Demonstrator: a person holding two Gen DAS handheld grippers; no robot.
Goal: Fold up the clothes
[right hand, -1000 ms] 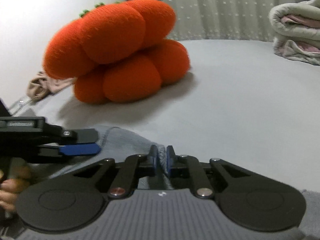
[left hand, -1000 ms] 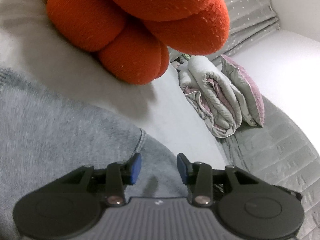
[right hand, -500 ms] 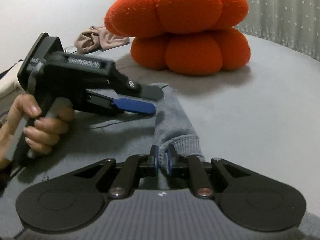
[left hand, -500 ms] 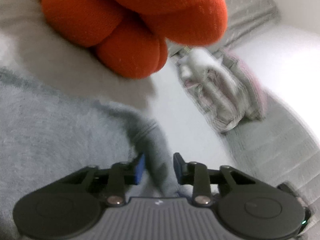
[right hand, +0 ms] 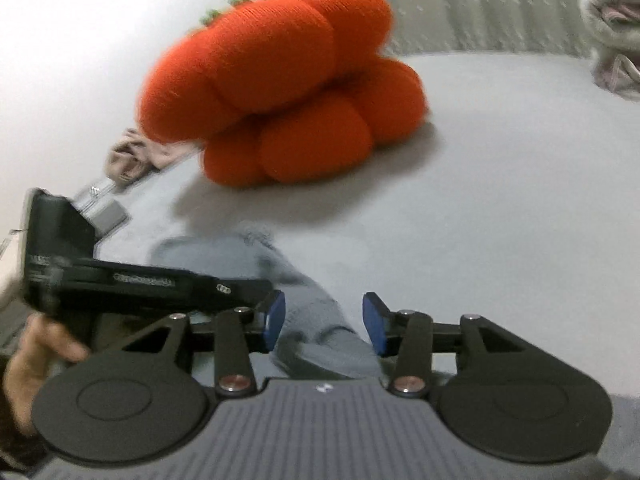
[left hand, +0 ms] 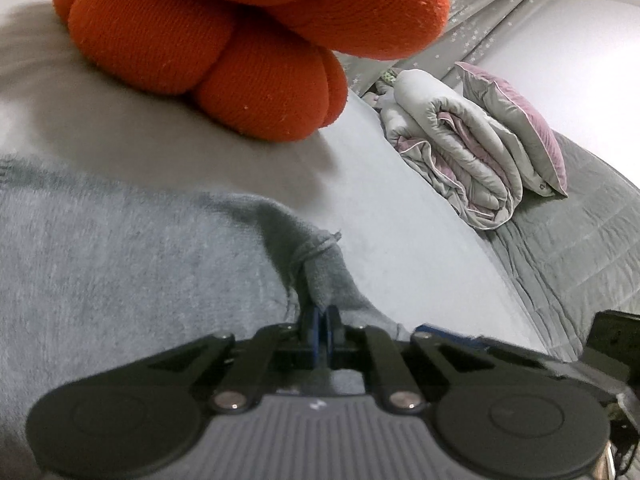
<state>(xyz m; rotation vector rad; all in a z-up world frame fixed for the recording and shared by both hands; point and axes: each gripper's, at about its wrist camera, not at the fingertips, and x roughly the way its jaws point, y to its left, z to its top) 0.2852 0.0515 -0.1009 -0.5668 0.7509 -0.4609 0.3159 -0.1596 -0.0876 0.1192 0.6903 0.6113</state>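
The left gripper (left hand: 320, 330) is clenched on a fold of the grey sweater (left hand: 120, 264), while the right gripper (right hand: 324, 326) is opening, its pads clear of the sleeve (right hand: 320, 320) between them. With one pinch left, the sleeve may slump. It runs lengthwise away toward the orange cushion (right hand: 288, 80) on the bed (right hand: 500, 208).
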